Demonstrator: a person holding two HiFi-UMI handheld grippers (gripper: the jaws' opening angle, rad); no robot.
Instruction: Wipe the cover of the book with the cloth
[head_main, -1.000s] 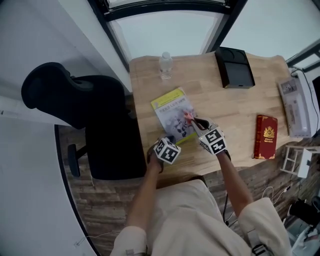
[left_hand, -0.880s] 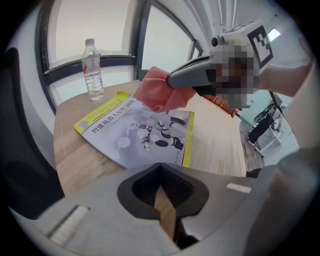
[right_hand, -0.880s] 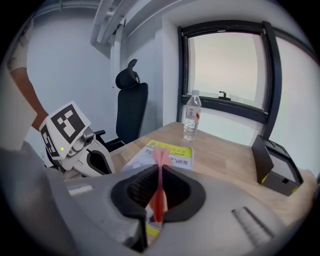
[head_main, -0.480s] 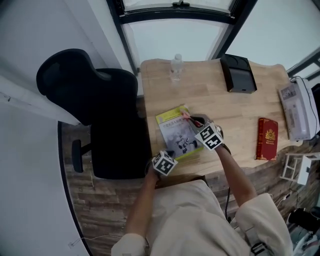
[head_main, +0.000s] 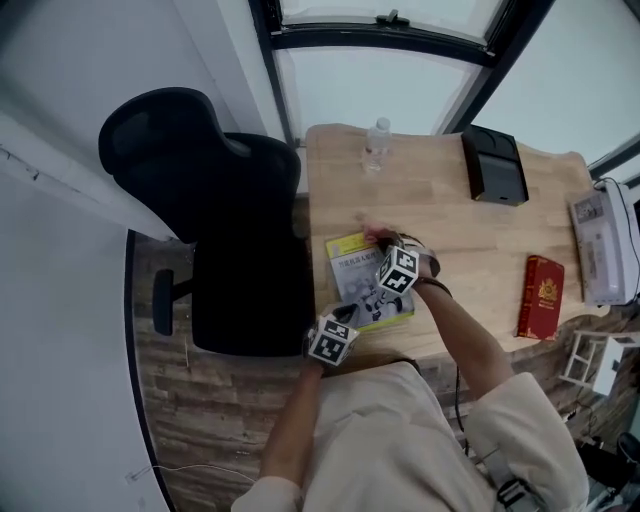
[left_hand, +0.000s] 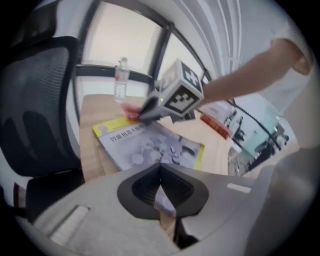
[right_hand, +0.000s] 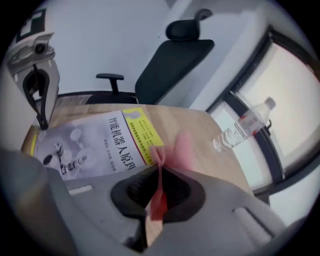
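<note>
At the glossy book (head_main: 356, 276), right gripper (right_hand: 160, 172) pinches thin pink cloth (right_hand: 181, 149).

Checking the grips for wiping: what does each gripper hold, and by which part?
The right gripper pinches the pink cloth by a bunched edge; the left gripper is shut on the book at its near corner.

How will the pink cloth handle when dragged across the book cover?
Probably floppy: the cloth bunches and folds where the right claw pinches it. Likely light, so it should trail easily over the book.
</note>
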